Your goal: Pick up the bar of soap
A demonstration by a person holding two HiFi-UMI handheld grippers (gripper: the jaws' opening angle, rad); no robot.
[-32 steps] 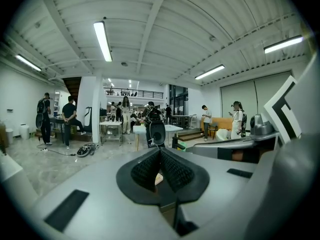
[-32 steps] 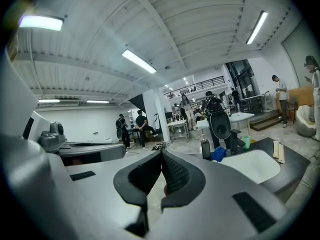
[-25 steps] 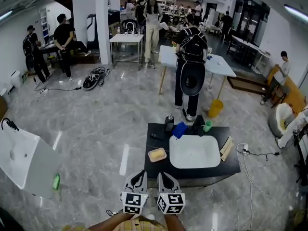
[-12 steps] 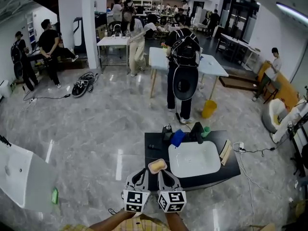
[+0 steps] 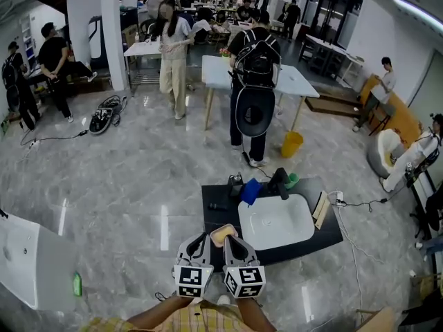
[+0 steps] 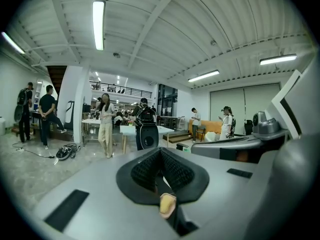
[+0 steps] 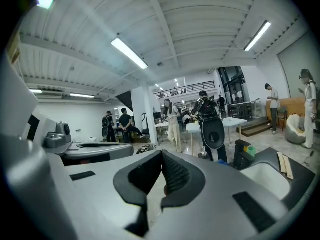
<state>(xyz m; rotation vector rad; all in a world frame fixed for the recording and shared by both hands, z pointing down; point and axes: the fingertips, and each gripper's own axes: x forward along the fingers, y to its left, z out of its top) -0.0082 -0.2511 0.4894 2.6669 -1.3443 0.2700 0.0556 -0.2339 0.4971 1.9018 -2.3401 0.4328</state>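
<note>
Closer now, black counter (image 5: 216, 218) at twelve o'clock; bar of soap (image 5: 223, 234) just beyond left gripper (image 5: 199, 242) and right gripper (image 5: 234, 243), both with jaws together.

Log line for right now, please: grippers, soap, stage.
stage: pre-grasp | left gripper: fingers shut, empty | right gripper: fingers shut, empty | bar of soap: on counter beside basin, not held
</note>
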